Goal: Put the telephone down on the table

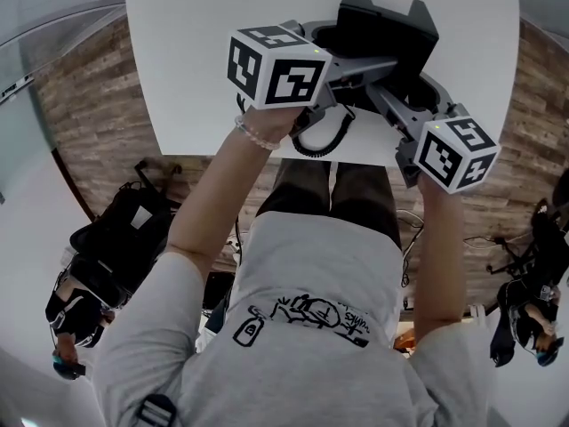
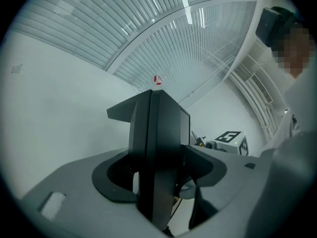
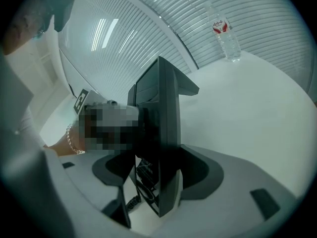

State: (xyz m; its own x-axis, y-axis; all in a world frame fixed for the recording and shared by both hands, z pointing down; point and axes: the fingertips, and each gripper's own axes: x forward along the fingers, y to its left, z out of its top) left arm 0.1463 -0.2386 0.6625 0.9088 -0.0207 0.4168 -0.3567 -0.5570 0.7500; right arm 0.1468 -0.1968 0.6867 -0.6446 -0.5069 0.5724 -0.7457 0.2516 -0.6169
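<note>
My left hand-held gripper [image 2: 158, 182] and right hand-held gripper [image 3: 158, 177] each clamp the telephone [image 1: 387, 29], which is held on edge between them over the white counter [image 1: 196, 43]; by my reading, setting down and release are not yet done.

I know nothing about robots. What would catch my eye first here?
A black telephone is clamped between the left gripper and the right gripper over a white table. Its curly cord dangles beneath, and a water bottle stands far back on the table.
</note>
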